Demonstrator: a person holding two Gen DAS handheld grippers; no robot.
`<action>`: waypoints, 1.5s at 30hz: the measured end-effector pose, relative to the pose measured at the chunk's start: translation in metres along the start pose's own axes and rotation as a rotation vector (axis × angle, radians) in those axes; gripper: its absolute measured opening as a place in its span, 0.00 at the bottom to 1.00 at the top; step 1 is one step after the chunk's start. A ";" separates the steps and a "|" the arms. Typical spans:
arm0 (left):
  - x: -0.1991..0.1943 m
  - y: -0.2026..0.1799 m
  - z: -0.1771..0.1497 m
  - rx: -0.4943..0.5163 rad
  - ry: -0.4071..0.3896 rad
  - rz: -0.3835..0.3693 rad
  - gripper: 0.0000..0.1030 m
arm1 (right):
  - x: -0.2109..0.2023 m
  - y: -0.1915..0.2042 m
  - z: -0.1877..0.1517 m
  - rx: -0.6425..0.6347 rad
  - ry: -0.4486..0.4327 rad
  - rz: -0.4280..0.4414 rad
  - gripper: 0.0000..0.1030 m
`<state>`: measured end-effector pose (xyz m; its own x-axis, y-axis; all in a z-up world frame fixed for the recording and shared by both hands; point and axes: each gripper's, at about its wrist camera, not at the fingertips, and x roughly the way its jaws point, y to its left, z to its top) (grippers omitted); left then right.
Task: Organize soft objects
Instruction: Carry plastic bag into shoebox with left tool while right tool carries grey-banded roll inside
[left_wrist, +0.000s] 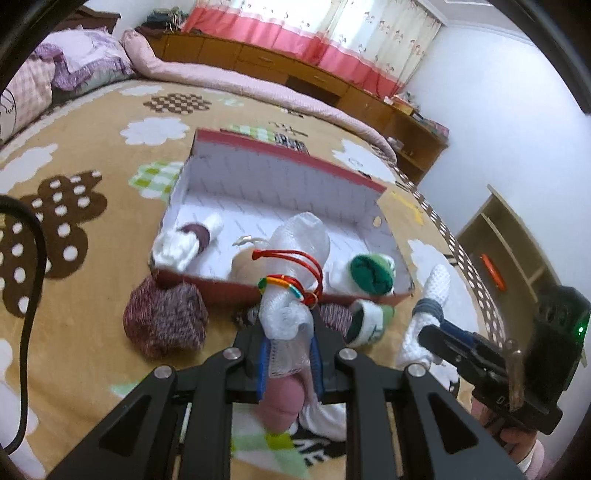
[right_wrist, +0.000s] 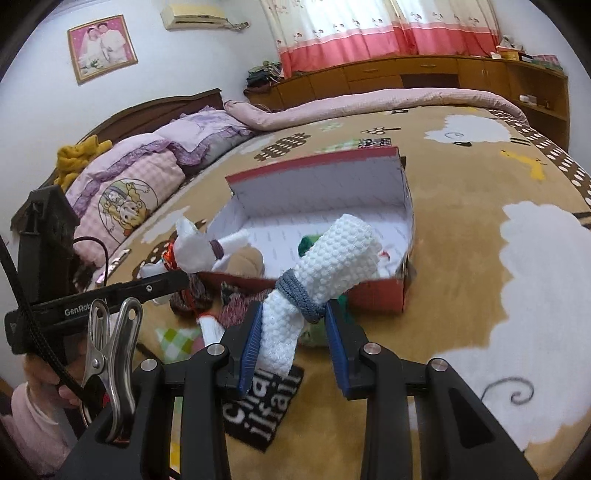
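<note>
Both grippers are reaching toward the box (left_wrist: 291, 162), a red carton with a white inside lying open on the bed blanket (left_wrist: 110, 122). The left gripper (left_wrist: 288, 354) is pointing at the box's near wall, its blue pads (left_wrist: 263, 360) closing on the tail of a white mesh bundle (left_wrist: 295, 266) tied with a red cord (left_wrist: 291, 258); the bundle is standing up from the jaws and leaning over the near wall into the box. The right gripper (right_wrist: 291, 345) is hovering just in front of the box's near wall, angled up toward it, and is clamping a white knit roll (right_wrist: 325, 266) bound by a grey band (right_wrist: 299, 299); the roll's free end is rising over the wall. Inside the box are lying a white sock roll (left_wrist: 184, 243) at the left corner, a tan piece (left_wrist: 243, 264) at the middle and a green roll (left_wrist: 371, 273) at the right. Outside, touching the near wall, a maroon bundle (left_wrist: 164, 317) is sitting on the blanket, and a green-and-white sock (left_wrist: 369, 321) is lying just in front of the box's right end.
</note>
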<state>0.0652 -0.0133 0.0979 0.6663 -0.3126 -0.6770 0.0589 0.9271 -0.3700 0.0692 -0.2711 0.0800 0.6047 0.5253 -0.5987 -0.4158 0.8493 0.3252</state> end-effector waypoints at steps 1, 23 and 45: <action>0.000 -0.002 0.002 0.000 -0.005 0.011 0.18 | 0.000 0.000 0.005 -0.001 -0.004 0.006 0.33; 0.003 0.012 0.037 0.132 -0.021 0.003 0.18 | 0.009 0.028 0.036 0.083 -0.092 -0.153 0.34; 0.069 0.021 0.061 0.077 0.055 0.009 0.18 | 0.061 -0.008 0.064 0.046 -0.034 -0.172 0.34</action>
<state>0.1574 -0.0025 0.0824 0.6254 -0.3133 -0.7147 0.1115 0.9423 -0.3156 0.1526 -0.2427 0.0876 0.6871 0.3724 -0.6239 -0.2731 0.9281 0.2532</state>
